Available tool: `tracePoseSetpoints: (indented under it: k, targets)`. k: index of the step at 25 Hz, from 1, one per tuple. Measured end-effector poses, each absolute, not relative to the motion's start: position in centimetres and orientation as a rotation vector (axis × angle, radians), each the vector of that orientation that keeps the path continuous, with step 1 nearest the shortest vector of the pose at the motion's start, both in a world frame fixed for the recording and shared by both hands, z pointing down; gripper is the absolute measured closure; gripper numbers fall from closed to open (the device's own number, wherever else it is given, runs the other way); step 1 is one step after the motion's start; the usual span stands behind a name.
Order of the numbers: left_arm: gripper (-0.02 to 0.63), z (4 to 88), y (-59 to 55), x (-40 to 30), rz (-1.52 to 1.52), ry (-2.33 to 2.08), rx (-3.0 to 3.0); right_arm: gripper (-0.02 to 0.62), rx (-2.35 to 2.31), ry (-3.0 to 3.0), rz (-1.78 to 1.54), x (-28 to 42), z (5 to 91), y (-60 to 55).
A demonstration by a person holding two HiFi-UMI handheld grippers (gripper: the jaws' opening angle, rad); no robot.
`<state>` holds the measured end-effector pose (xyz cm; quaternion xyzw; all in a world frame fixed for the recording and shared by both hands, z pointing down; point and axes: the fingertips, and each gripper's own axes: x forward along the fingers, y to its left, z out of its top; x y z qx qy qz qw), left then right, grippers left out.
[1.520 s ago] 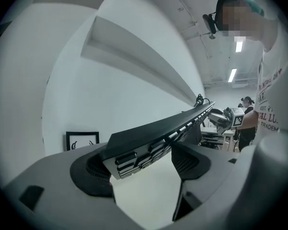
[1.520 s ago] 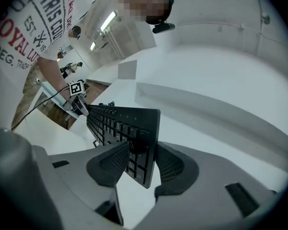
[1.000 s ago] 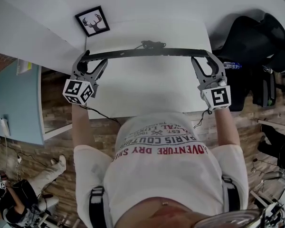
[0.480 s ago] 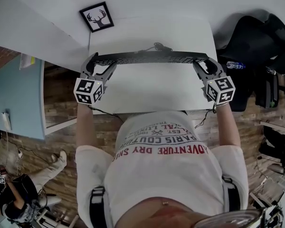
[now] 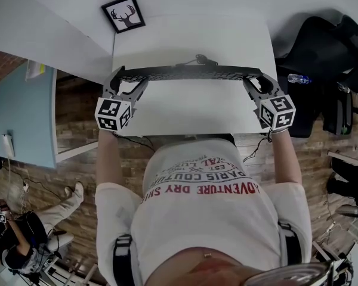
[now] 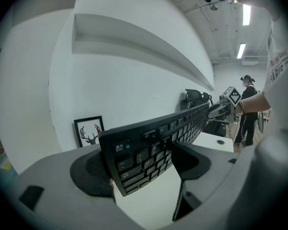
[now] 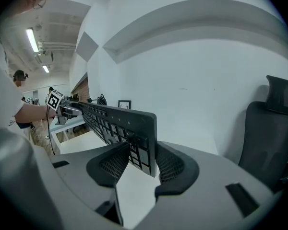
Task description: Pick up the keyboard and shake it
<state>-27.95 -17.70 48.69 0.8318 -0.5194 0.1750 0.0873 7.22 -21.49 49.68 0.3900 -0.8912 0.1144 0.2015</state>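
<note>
A long black keyboard [image 5: 188, 72] hangs in the air above the white desk [image 5: 191, 109], turned up on edge, its cable bunched behind its middle. My left gripper [image 5: 120, 82] is shut on its left end; in the left gripper view the keys [image 6: 149, 157] sit clamped between the two pads. My right gripper [image 5: 255, 82] is shut on the right end, where both ribbed pads press the keyboard's end [image 7: 143, 138]. Each gripper view shows the other gripper far along the keyboard.
A framed deer picture [image 5: 123, 14] leans at the desk's back left corner. A black office chair [image 5: 322, 46] stands to the right of the desk, with a water bottle [image 5: 298, 78] beside it. A light blue table [image 5: 21, 121] lies to the left. Other people stand in the background.
The keyboard and both grippers have shifted a little toward me and to the right, and the keyboard has tilted so more of its keys face the head camera.
</note>
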Motion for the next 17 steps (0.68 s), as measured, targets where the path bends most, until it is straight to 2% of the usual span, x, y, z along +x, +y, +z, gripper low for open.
tracePoseSetpoints:
  k: [17]
  targets:
    - [0.245, 50.3, -15.5, -27.4, 0.530, -1.526, 2.430, 0.407, 1.062, -2.472, 0.354, 7.7, 50.8, -19.6]
